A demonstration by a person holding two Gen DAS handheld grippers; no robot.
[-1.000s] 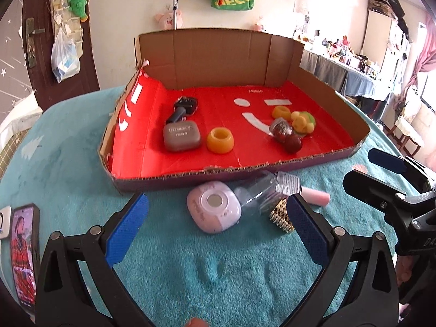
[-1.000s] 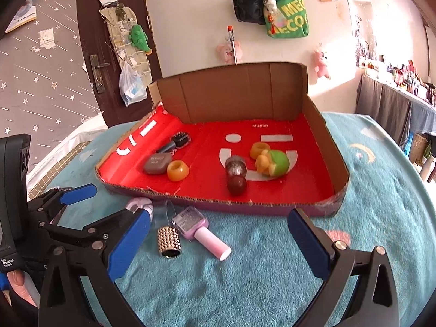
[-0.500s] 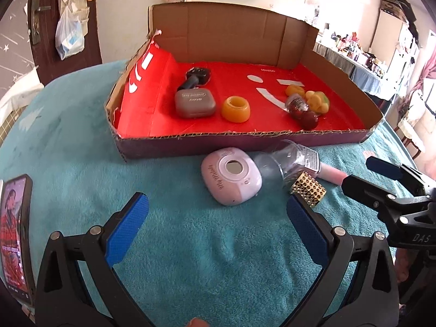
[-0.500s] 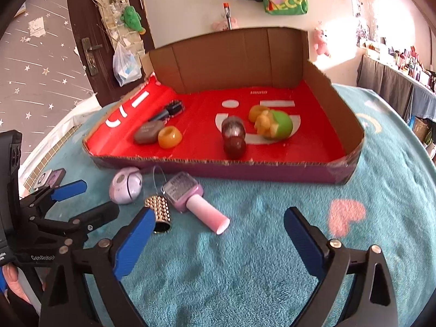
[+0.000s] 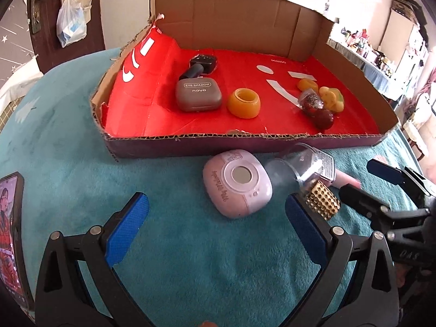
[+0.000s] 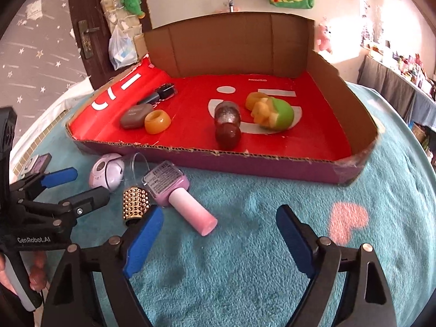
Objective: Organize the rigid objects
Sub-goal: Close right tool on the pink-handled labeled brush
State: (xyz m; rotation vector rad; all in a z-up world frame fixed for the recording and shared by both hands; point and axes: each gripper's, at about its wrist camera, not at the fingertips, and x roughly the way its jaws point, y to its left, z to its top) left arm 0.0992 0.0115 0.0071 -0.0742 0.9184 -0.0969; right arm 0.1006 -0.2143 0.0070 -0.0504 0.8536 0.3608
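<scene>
A pale purple rounded case [image 5: 237, 182] lies on the teal cloth just before the red-lined cardboard tray [image 5: 245, 141]. Beside it lie a clear cup [image 5: 288, 169], a gold studded cap [image 5: 323, 199] and a pink nail-polish bottle [image 6: 177, 190]. My left gripper [image 5: 215, 231] is open, empty, a little short of the purple case. My right gripper [image 6: 218, 231] is open and empty, with the pink bottle just ahead of its left finger [image 6: 144, 231]. The purple case also shows in the right wrist view [image 6: 106, 171].
The tray holds a grey eye-shadow case [image 5: 197, 95], an orange ring [image 5: 244, 103], a black bottle [image 5: 200, 64], a dark red glitter bottle [image 6: 227, 125] and a yellow-green toy [image 6: 272, 113]. A phone [image 5: 11, 239] lies at the left. A door [image 6: 81, 21] stands behind.
Both grippers have moved forward and lower toward the items in front of the tray. The purple case and pink bottle now look larger and closer. Both stay open.
</scene>
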